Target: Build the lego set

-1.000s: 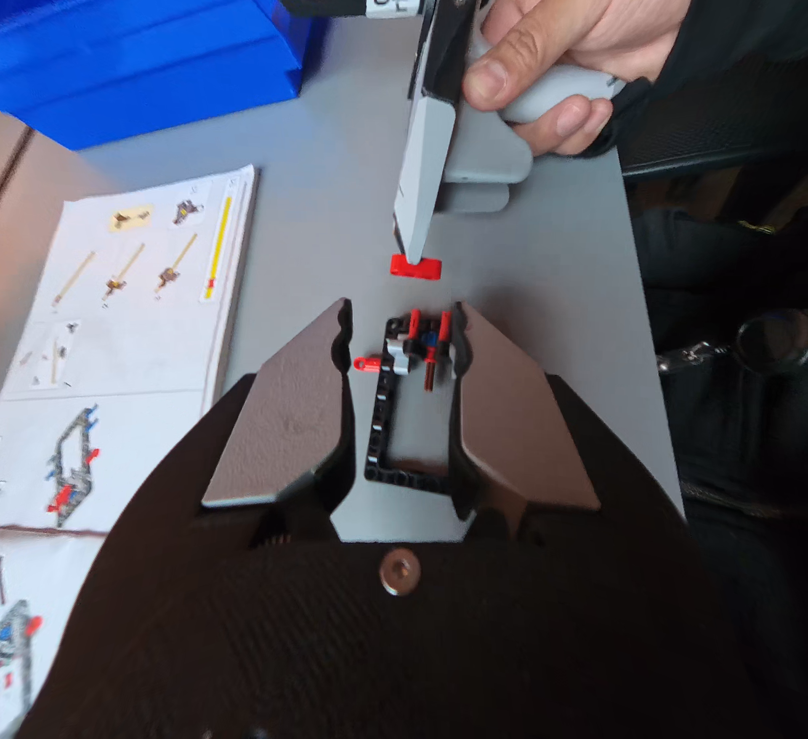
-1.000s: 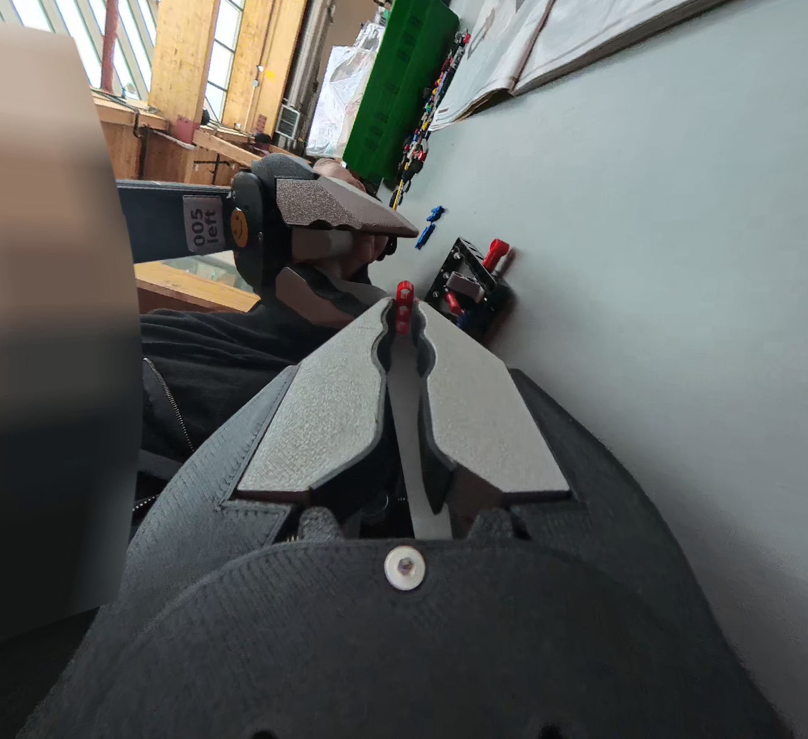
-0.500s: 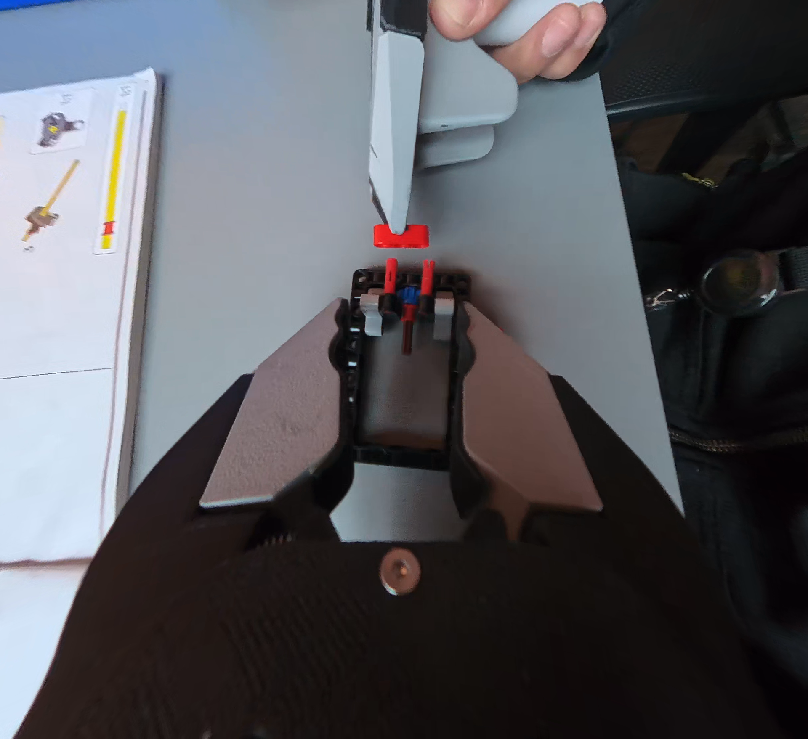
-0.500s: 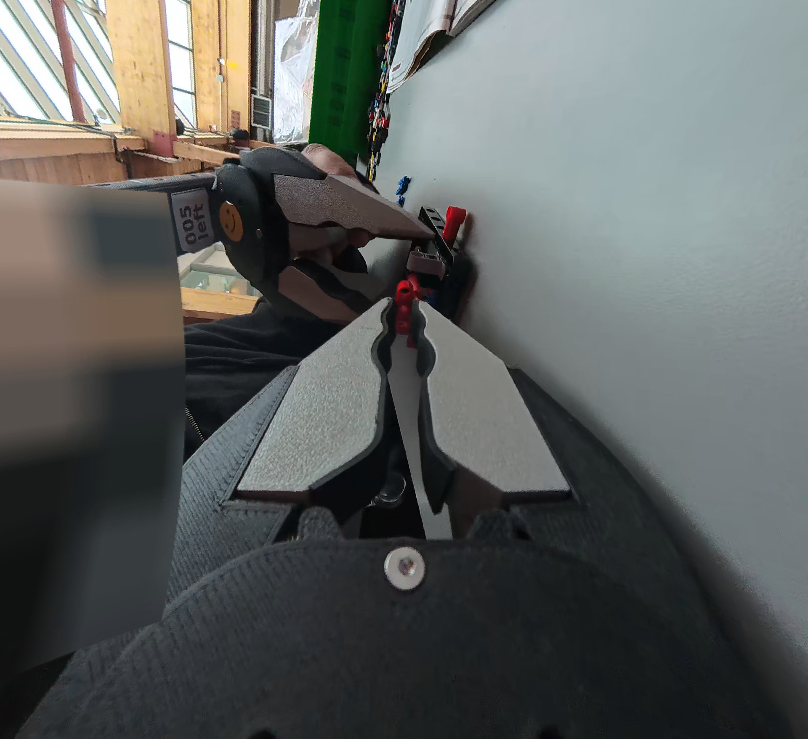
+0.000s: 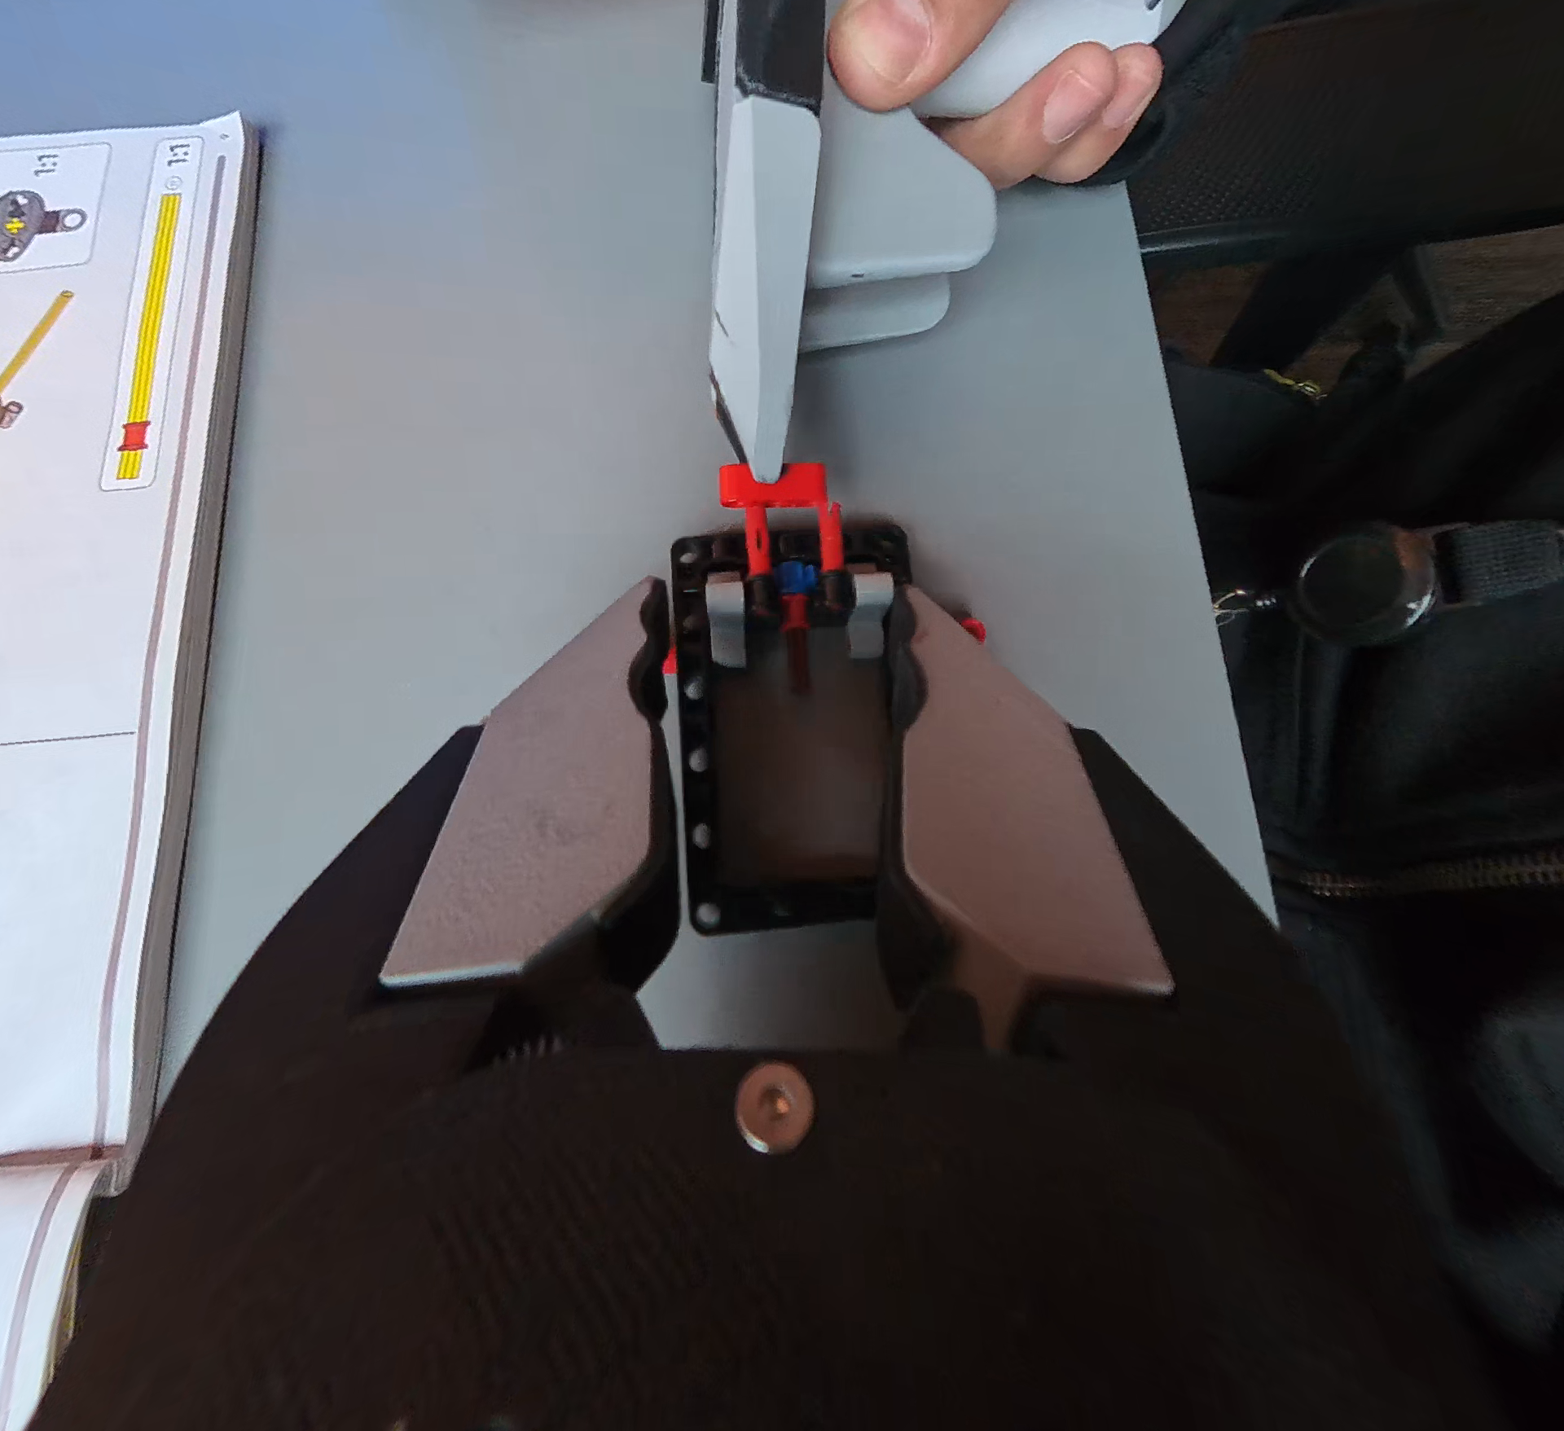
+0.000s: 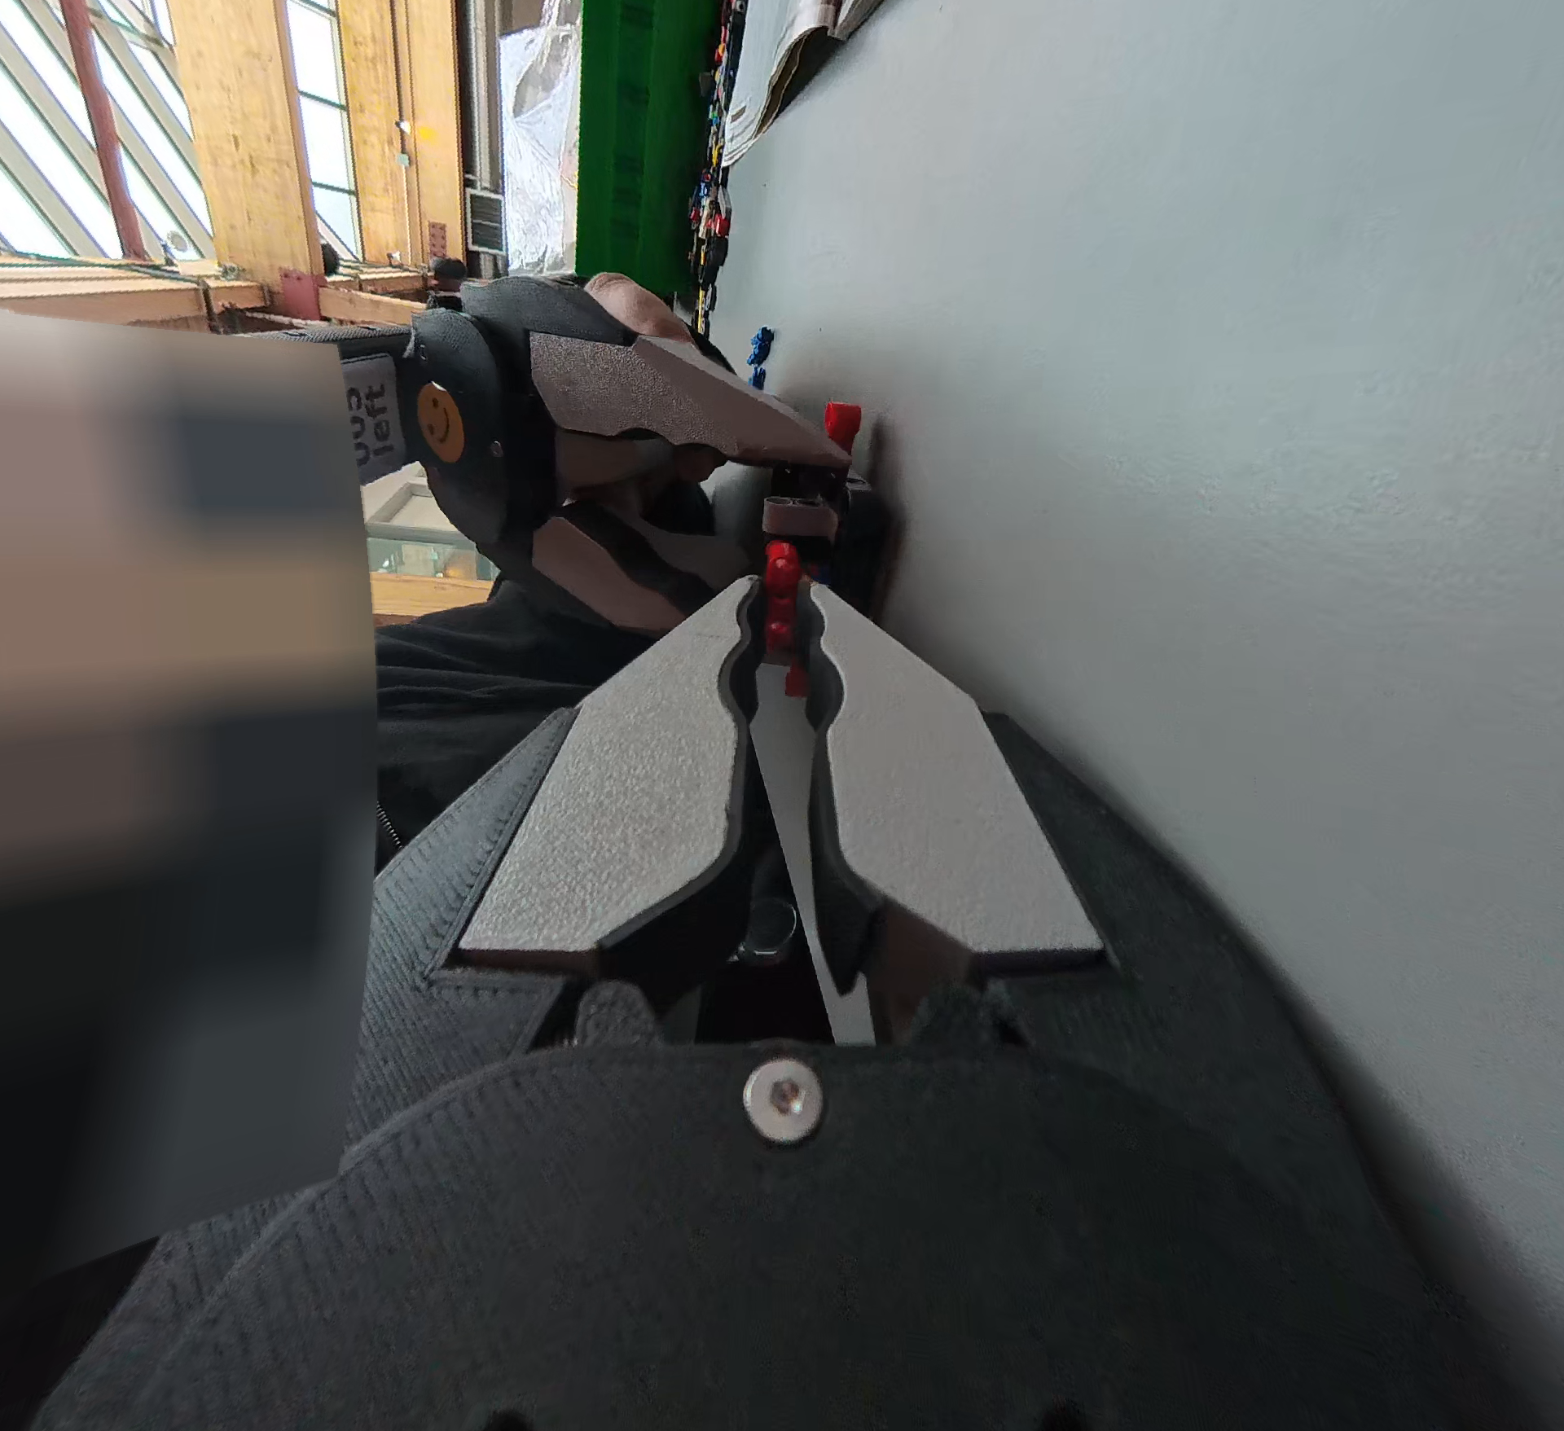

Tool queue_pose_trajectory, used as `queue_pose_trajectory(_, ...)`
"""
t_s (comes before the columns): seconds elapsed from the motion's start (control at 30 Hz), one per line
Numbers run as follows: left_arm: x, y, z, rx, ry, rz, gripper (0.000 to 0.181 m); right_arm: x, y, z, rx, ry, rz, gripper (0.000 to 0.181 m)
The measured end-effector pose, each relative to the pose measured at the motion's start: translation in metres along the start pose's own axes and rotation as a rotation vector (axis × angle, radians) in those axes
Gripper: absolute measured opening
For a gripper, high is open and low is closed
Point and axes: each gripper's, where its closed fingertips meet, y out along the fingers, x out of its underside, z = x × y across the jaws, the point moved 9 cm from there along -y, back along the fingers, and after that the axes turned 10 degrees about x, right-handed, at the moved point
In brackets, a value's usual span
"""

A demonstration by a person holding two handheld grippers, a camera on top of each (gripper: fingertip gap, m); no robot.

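**Operator:** Since the earlier frame, my right gripper point(image 5: 766, 459) has brought the red beam point(image 5: 772, 483) down from clear of the build until it meets the two red pins point(image 5: 757, 536) that stand up from the far end of the black frame point(image 5: 791, 730). Meanwhile my left gripper point(image 5: 783, 654) has closed in around that frame.

**Observer:** How are the fingers set?

**Operator:** Left fingers point(image 5: 550, 815) are clamped on the frame's long sides, pinning it on the grey table point(image 5: 440, 417). Right fingers point(image 6: 914, 798) are nearly together, pinching the beam at one end; the right wrist view shows it as a red knob point(image 6: 780, 603) between the tips.

**Observer:** What worries you?

**Operator:** Alignment, mostly. The beam's left hole looks seated on its pin, but the right pin seems to sit just at the beam's edge. If I push now it could bend the pin or jam at a slant. And because I hold only one end, pressing may pivot the beam in my grip. The frame could also slip backwards if the left clamp is weak.

**Observer:** And the instruction booklet point(image 5: 93, 544)?

**Operator:** Off to the left, well apart.
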Motion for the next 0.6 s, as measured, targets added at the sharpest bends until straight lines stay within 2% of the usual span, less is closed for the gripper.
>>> queue_pose_trajectory(0.4,-0.0007,0.0014,0.0054,-0.007,-0.021,0.021,0.052,0.001,0.001,-0.0008,-0.01,0.015,-0.031,0.004)
queue_pose_trajectory(0.47,-0.0004,0.0005,0.0057,-0.035,-0.015,0.026,0.042,0.0013,0.0009,-0.0008,-0.007,0.022,-0.033,0.005)
queue_pose_trajectory(0.6,0.0001,0.0022,0.0092,-0.061,0.009,0.041,0.041,0.0013,0.0008,-0.0006,0.004,0.031,-0.045,0.005)
